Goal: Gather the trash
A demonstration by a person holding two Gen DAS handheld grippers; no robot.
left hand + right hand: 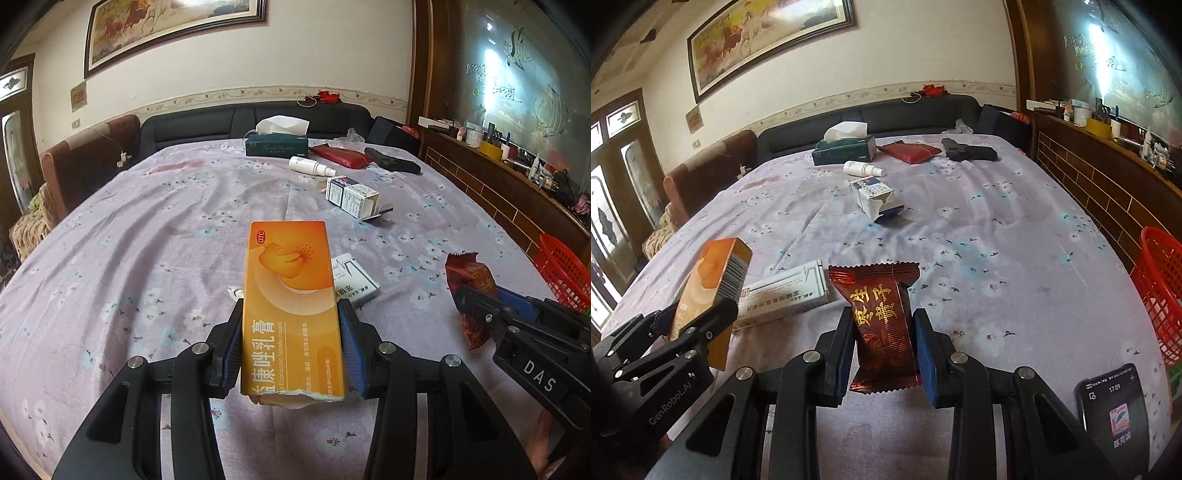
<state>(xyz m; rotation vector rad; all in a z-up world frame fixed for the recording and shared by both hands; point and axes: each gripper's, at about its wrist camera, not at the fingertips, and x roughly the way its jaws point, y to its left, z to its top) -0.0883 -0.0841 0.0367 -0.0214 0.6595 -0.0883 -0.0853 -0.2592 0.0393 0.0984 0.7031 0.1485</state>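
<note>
left gripper (291, 343): clamping the orange ointment carton (291, 306) between its blue pads, one pad pressing each long side; carton lying lengthwise along the fingers, far end sticking out well past the tips, torn near end sitting back between the arms.
carton seen from the right wrist: tilting up above the cloth at left (709, 295), barcode end pointing away, left gripper (698, 321) pinching its lower part.
right gripper (884, 343): gripping a dark red snack wrapper (882, 325) at its middle, crimped ends poking out ahead of and behind the pads; same wrapper showing at the right edge of the left view (469, 284), held by the right gripper (476, 306).
white medicine box (783, 299): lying flat on the floral tablecloth (997, 258), between the two grippers, just behind the carton.
opened blue-and-white box (875, 199): lying farther out, mid-table, flap hanging open.
white spray bottle (862, 169): lying on its side beyond that box.
tissue box (846, 149): sitting near the far edge.
red basket (1161, 295): standing off the table's right side.
phone (1115, 413): lying near the right gripper, screen glowing.
</note>
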